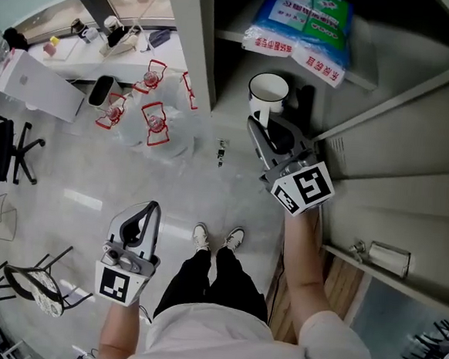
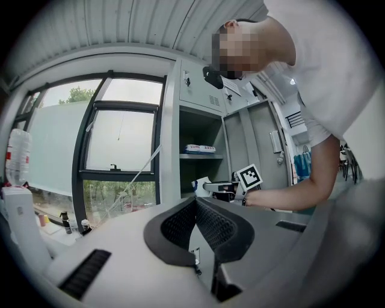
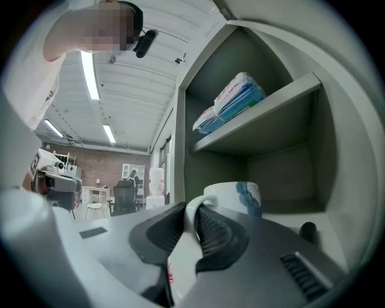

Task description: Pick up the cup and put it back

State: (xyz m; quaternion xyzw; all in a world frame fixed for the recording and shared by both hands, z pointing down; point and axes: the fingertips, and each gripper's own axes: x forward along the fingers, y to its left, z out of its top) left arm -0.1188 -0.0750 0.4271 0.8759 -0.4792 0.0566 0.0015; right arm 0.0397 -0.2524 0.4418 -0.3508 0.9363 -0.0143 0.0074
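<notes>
Inside the cabinet (image 1: 390, 141), right gripper (image 3: 191, 212) pinches the cup (image 3: 242, 196) handle.

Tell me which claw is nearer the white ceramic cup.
Right. The right claw is shut on the handle of the white ceramic cup at the grey metal cabinet; the left claw hangs shut and empty, far off over the floor.

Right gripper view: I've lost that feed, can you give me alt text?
The claw is shut on the handle of a white cup with a blue mark, in front of an open cabinet bay. Blue packs lie on the shelf above.
</notes>
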